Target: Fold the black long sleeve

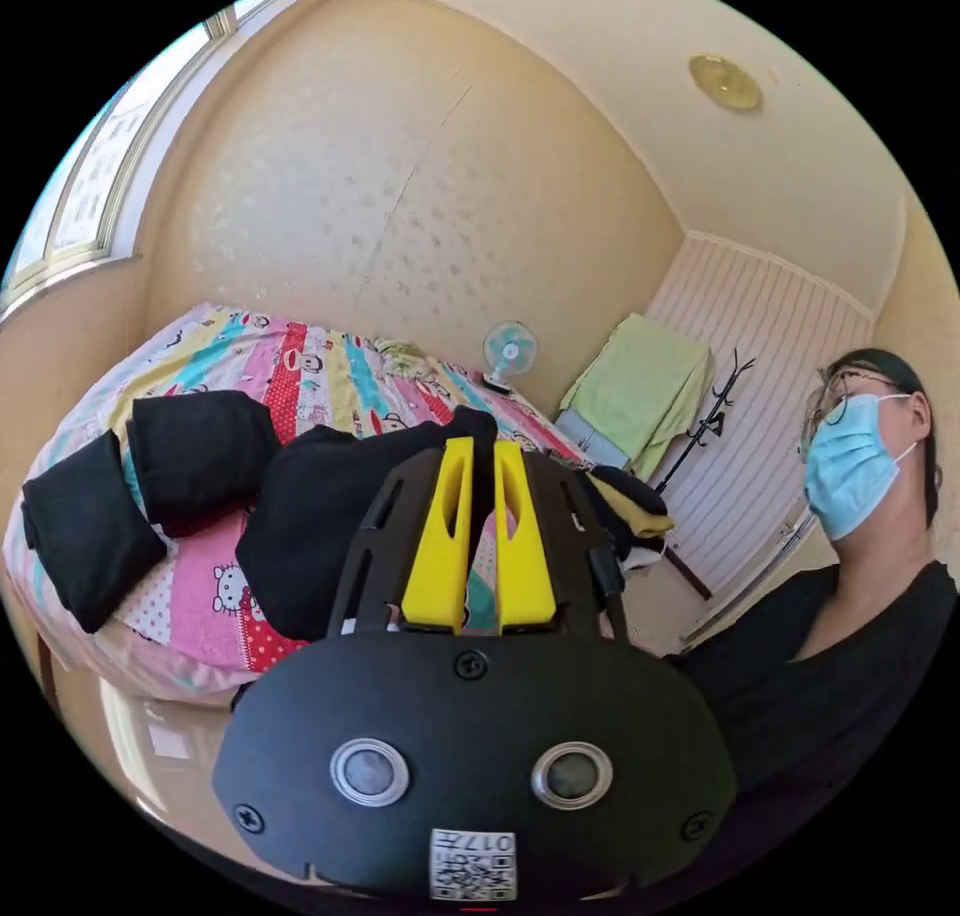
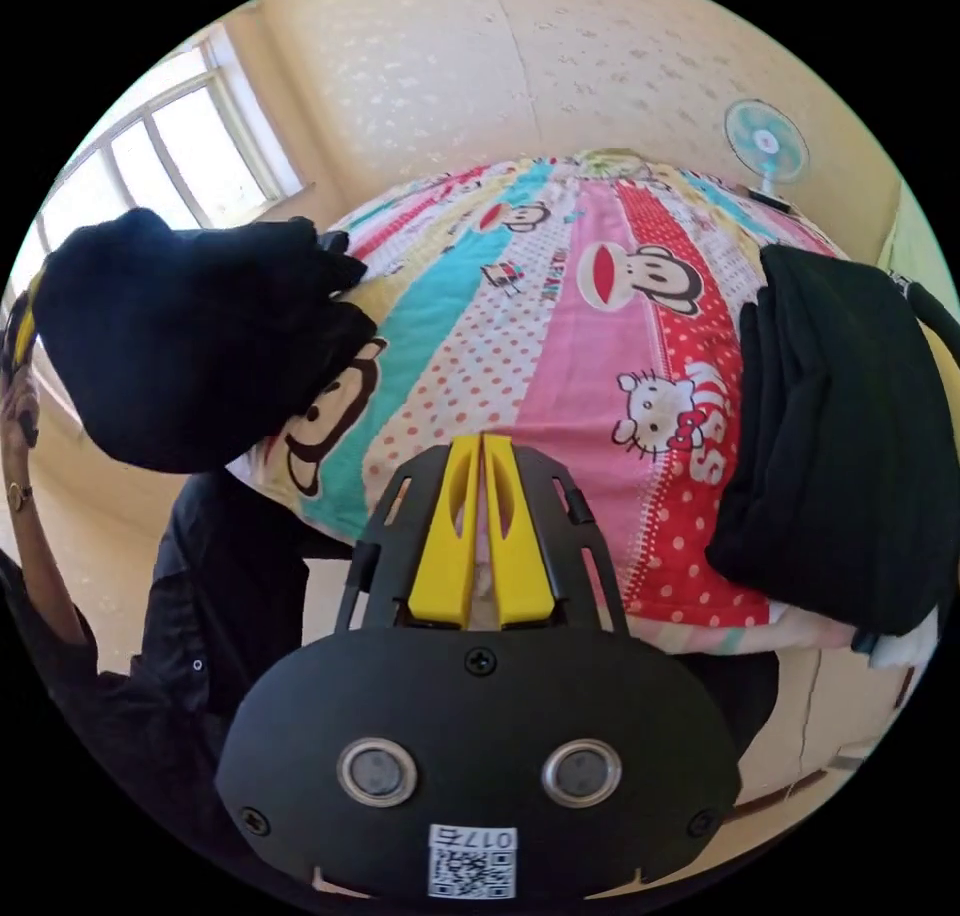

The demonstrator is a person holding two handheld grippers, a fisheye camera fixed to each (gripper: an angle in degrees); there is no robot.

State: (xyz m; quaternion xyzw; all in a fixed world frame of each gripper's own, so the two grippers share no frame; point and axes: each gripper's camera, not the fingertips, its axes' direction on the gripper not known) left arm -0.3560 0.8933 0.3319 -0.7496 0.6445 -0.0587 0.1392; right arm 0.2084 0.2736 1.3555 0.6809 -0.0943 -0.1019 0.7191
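Observation:
In the left gripper view the black long sleeve (image 1: pixel 320 516) hangs bunched in front of the patterned bed (image 1: pixel 210 596). My left gripper (image 1: pixel 482 444) is shut on its upper edge, with black cloth showing between the yellow jaw tips. In the right gripper view the same garment (image 2: pixel 190 336) is held up at the left, above the bed's corner, with a hand (image 2: pixel 20 406) behind it. My right gripper (image 2: pixel 482 441) is shut with nothing in it, over the bed's near edge (image 2: pixel 560 356).
Two folded black garments (image 1: pixel 90 536) (image 1: pixel 200 451) lie on the bed's left side. Another black pile (image 2: pixel 850 436) lies on the bed's right edge. A person in a black top (image 1: pixel 830 636) stands close by. A fan (image 1: pixel 510 348), a green cloth (image 1: pixel 640 386) and a coat stand (image 1: pixel 715 421) line the far wall.

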